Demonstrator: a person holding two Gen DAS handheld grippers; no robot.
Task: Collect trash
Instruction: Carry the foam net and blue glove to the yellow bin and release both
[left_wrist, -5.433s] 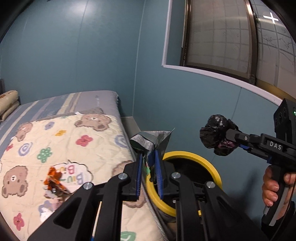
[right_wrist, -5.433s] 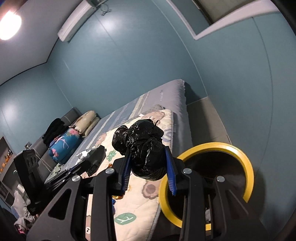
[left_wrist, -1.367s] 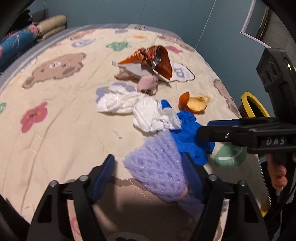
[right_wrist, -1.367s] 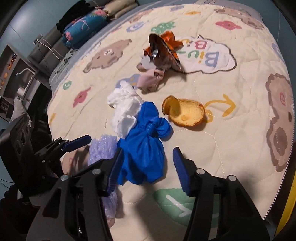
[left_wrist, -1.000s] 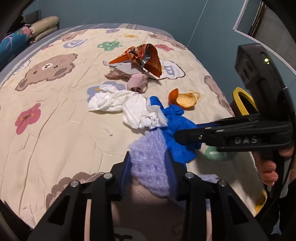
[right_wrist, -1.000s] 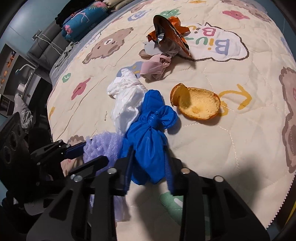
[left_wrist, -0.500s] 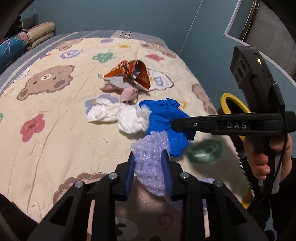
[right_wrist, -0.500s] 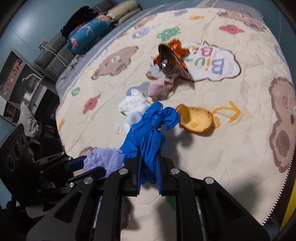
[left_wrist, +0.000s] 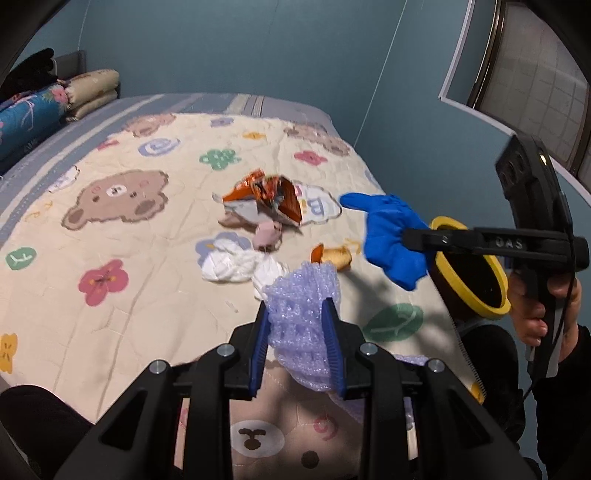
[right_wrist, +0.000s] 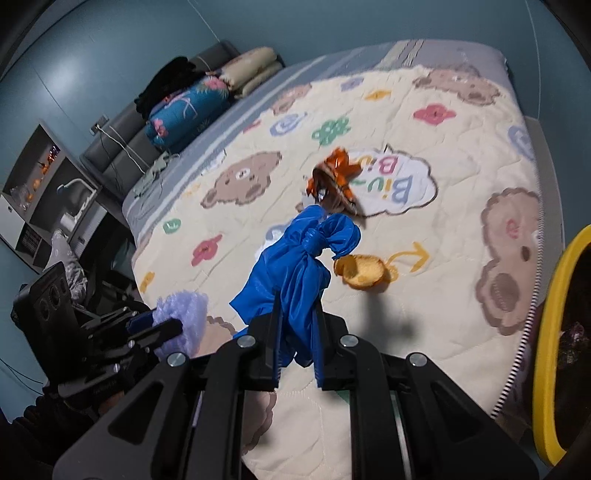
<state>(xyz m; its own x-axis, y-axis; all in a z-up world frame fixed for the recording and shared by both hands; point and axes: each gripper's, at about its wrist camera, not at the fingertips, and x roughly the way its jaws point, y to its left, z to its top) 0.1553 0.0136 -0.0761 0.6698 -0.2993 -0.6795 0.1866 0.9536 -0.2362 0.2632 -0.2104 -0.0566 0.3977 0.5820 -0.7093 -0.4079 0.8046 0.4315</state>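
Note:
My left gripper (left_wrist: 297, 338) is shut on a wad of lilac bubble wrap (left_wrist: 303, 295), held up off the bed; the same wad (right_wrist: 181, 317) shows at the lower left of the right wrist view. My right gripper (right_wrist: 297, 332) is shut on a knotted blue plastic bag (right_wrist: 299, 258), which hangs in the air (left_wrist: 391, 236) beside the yellow-rimmed bin (left_wrist: 469, 273). On the quilt lie an orange snack wrapper (left_wrist: 269, 195), a pink scrap (left_wrist: 267, 236), white crumpled tissue (left_wrist: 240, 264) and an orange peel (right_wrist: 362, 273).
The bin (right_wrist: 554, 332) stands against the bed's right edge, with dark trash inside. Folded bedding and pillows (right_wrist: 207, 92) are stacked at the head of the bed. A shelf unit (right_wrist: 40, 192) stands at the left. A hand (left_wrist: 535, 314) holds the right gripper's handle.
Both grippers closed on their pieces and rose off the quilt. The blue bag has lifted and swung right toward the bin; the bubble wrap has come up with the left gripper.

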